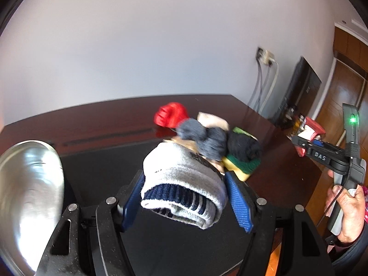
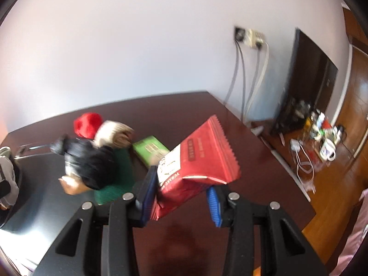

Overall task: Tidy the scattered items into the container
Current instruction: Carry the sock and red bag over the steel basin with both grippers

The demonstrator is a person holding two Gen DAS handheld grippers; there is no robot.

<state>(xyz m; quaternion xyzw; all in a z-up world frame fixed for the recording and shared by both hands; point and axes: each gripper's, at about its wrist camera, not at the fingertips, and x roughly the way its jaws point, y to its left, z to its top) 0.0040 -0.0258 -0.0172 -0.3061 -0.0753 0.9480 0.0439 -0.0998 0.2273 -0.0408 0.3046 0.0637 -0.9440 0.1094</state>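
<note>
Far left in the left wrist view: steel bowl [image 1: 30, 197], shiny, on a black mat [image 1: 101, 168] covering part of the dark red-brown worktop [image 1: 115, 117]. Just right of the bowl: left claw [image 1: 186, 200], blue pads [image 1: 239, 202] clenched on a rolled grey sock with navy cuff [image 1: 181, 184], held up above the mat.

Beyond the sock, mid-worktop: a loose pile. Red rolled item [image 1: 170, 115] at the back, beige roll [image 1: 211, 119] beside it, grey-blue rolled sock [image 1: 202, 135] in front, black roll [image 1: 243, 147] resting on a green-and-yellow sponge [image 1: 241, 165]. Edges blurred; exact contact between the rolls hard to judge.

Far right of that view: a hand [image 1: 347, 209] gripping the handle of the other tool, green light lit on it.

Right wrist view, left to right: same red item [image 2: 87, 124], beige roll [image 2: 112, 133], black roll [image 2: 89, 163] over the green sponge face [image 2: 119, 174], a green flat packet [image 2: 150, 150] just beside them. Then the right claw [image 2: 181, 202], clenched on a red snack packet [image 2: 200, 158] with a serrated top edge, lifted clear of the worktop and tilted. Further right, off the worktop: cables, mugs and clutter on the wooden floor [image 2: 333, 184].
</note>
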